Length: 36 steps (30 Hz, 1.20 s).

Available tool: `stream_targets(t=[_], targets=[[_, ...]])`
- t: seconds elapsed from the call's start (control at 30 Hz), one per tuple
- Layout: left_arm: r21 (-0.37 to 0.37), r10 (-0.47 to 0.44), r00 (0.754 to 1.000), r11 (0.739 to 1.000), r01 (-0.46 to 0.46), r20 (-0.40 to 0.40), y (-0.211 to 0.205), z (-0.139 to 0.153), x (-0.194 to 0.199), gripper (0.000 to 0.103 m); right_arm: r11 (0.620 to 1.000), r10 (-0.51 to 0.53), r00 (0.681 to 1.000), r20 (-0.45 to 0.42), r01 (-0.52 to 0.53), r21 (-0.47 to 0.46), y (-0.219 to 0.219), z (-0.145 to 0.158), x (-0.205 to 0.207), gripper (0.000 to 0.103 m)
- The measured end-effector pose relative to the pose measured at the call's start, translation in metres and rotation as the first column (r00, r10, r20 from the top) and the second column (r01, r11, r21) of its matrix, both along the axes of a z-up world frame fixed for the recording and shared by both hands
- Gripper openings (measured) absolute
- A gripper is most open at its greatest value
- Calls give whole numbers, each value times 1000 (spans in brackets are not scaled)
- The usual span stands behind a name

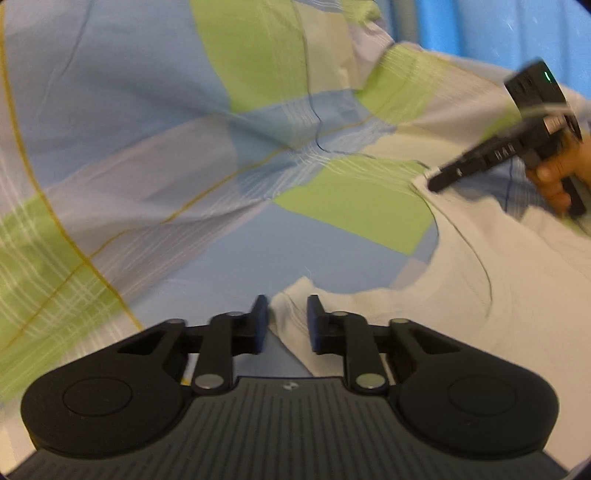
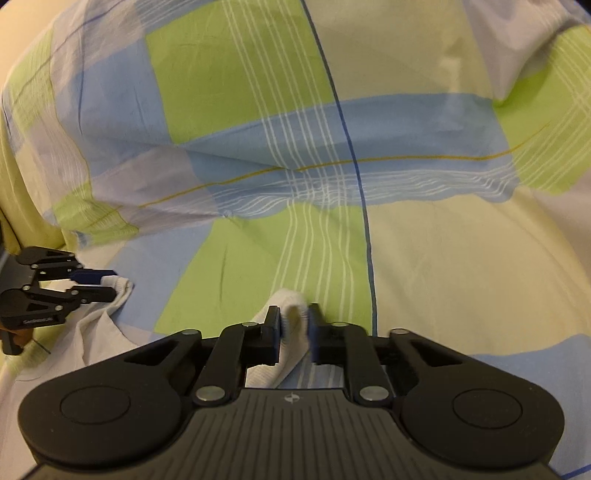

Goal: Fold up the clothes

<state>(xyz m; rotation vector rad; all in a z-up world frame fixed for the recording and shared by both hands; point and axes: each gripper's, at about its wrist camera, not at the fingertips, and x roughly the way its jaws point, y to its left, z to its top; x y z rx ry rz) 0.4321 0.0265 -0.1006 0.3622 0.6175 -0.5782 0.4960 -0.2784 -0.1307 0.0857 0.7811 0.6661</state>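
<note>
A white garment [image 1: 498, 295] lies spread on a plaid bedsheet [image 1: 147, 110] of blue, green and pale squares. In the left wrist view my left gripper [image 1: 288, 319] has a ribbed corner of the garment between its fingers, which stand narrowly apart and are shut on it. The right gripper [image 1: 434, 184] shows at the far right, its tip on another corner of the garment. From the right wrist, my right gripper [image 2: 294, 325] pinches a bunched white corner of the garment [image 2: 99, 332]. The left gripper [image 2: 110, 283] is at the left edge, holding its own corner.
The plaid bedsheet [image 2: 258, 110] fills both views and rises in a rumpled fold [image 2: 147, 177] ahead of the right gripper. A person's hand [image 1: 554, 177] holds the right gripper's handle. A blue wall or panel [image 1: 480, 22] stands beyond the bed at the top right.
</note>
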Motion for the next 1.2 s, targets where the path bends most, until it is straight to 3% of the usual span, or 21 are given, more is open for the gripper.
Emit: stream_targets(t=[0.13,0.23,0.3,0.37,0.47,0.5,0.57,0.73,0.97,1.1,1.13,1.17,1.2], targets=[[-23,107,987,994,-105,122,7,19,-24,2,994,65,995,70,-71,83,12,23,-8,6],[-24,206,965,979,-205,163,11,22,-33,2,994,82,988,132,-90,60,26,34,-6,6],[5,235,963,971,-238,130,7,11,-26,2,997,73,988,134,-76,17,35,32,2,6],[40,262,962,963,-265,80,2,-2,-16,3,998,66,994,84,-64,-29,42,19,13,7],[6,302,951,953,-303,71,6,-3,-13,8,994,59,996,72,-52,-96,47,8,16,14],[-7,315,947,949,-315,70,8,-3,-13,9,995,38,996,79,-31,-94,44,8,15,15],[-34,345,936,939,-343,74,12,-1,-13,12,998,-44,995,91,48,-36,27,13,9,31],[-74,420,905,907,-416,69,36,12,-33,12,988,-147,988,50,145,43,-26,26,-29,31],[-79,370,928,925,-371,-38,45,24,-103,21,983,-163,985,-60,167,79,-76,25,-128,31],[-120,347,929,924,-362,-128,46,20,-142,28,984,-140,983,-123,151,92,-81,15,-147,31],[-125,343,928,924,-362,-147,45,16,-146,28,984,-129,982,-135,143,103,-81,13,-145,28],[-131,345,924,921,-367,-164,43,12,-149,28,984,-118,982,-147,135,114,-80,11,-143,5],[-128,345,925,922,-366,-161,41,11,-152,28,986,-115,982,-149,132,104,-78,11,-142,3]])
